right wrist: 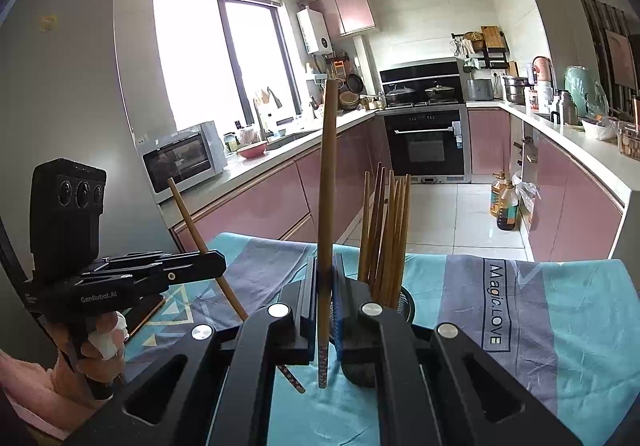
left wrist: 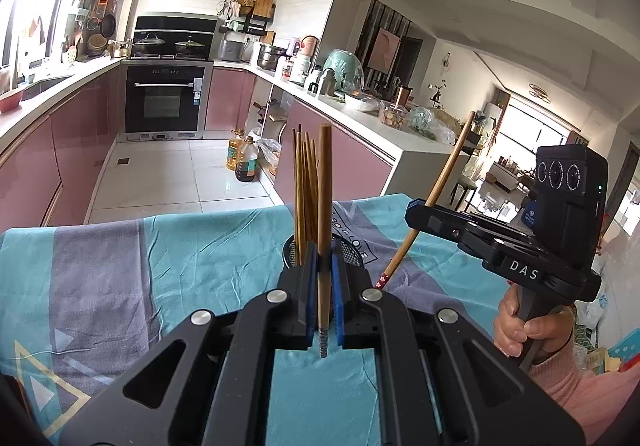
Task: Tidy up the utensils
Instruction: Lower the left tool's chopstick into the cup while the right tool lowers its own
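My left gripper (left wrist: 324,266) is shut on a brown wooden chopstick (left wrist: 325,182), held upright just in front of a black mesh utensil holder (left wrist: 356,248) with several chopsticks (left wrist: 306,182) standing in it. My right gripper (right wrist: 325,282) is shut on another wooden chopstick (right wrist: 328,174) with a patterned tip, upright, just left of the holder (right wrist: 406,304) and its chopsticks (right wrist: 390,230). Each gripper shows in the other's view: the right (left wrist: 416,214) with its slanted chopstick (left wrist: 436,194), the left (right wrist: 218,264) with its chopstick (right wrist: 192,220).
The holder stands on a table under a teal and grey cloth (left wrist: 160,270) printed "Magic LOVE" (right wrist: 496,304). Beyond the table edge lie the tiled kitchen floor, pink cabinets, an oven (left wrist: 164,98) and oil bottles (left wrist: 242,160). A microwave (right wrist: 182,160) sits on the left counter.
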`<control>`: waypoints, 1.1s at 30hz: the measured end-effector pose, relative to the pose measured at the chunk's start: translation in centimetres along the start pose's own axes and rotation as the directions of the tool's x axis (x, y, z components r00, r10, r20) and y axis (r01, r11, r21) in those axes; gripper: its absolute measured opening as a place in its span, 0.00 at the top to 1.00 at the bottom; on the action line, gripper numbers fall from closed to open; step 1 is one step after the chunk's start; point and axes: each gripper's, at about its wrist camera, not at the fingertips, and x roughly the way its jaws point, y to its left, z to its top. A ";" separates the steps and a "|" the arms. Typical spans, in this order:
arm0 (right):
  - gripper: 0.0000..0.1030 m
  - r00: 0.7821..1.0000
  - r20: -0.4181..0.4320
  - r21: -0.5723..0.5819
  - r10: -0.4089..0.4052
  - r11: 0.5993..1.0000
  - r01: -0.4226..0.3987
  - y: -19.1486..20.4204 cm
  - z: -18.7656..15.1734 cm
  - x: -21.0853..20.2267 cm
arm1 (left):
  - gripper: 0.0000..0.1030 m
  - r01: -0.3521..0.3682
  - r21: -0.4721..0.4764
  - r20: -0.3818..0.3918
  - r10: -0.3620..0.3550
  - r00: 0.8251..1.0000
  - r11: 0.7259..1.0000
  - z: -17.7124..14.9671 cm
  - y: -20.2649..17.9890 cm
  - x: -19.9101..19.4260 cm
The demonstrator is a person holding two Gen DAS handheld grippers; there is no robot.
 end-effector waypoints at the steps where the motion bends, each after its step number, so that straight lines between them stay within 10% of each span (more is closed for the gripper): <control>1: 0.94 1.000 0.002 -0.002 0.001 1.000 -0.001 0.0 0.1 -0.1 | 0.93 0.002 0.002 0.004 -0.002 1.000 1.000 0.1 0.0 0.0; 33: 0.94 0.998 0.069 -0.056 -0.008 0.998 0.012 0.7 2.2 -1.1 | 0.93 0.017 0.045 0.131 -0.023 0.991 0.999 3.4 -1.8 -3.1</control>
